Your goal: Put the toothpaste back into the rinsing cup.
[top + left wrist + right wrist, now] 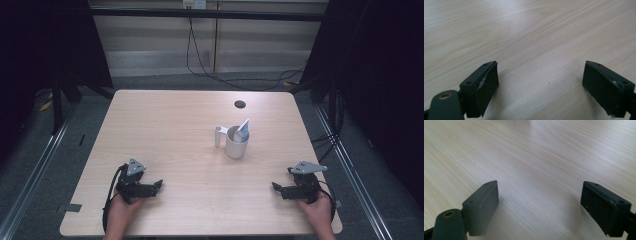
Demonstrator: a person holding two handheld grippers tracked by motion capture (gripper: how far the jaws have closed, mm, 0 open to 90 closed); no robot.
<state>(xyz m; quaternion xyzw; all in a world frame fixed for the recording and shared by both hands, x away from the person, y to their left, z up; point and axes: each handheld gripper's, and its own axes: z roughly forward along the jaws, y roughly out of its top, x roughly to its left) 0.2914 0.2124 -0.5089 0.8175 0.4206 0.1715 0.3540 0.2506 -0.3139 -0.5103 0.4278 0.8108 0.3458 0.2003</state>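
A white mug (236,144) stands right of the table's middle, its handle (218,136) pointing left and a pale blue-grey packet (242,131) sticking up out of it. My left gripper (159,185) rests low at the front left of the table, held by a hand, its tips pointing right. My right gripper (274,187) rests at the front right, its tips pointing left. In the left gripper view the left gripper (540,75) is open over bare wood. In the right gripper view the right gripper (539,195) is open too, nothing between its jaws.
The light wooden table (170,130) has a round dark cable hole (240,104) near its back edge. Black cables run over the grey floor behind the table. Dark curtains and metal rails flank both sides.
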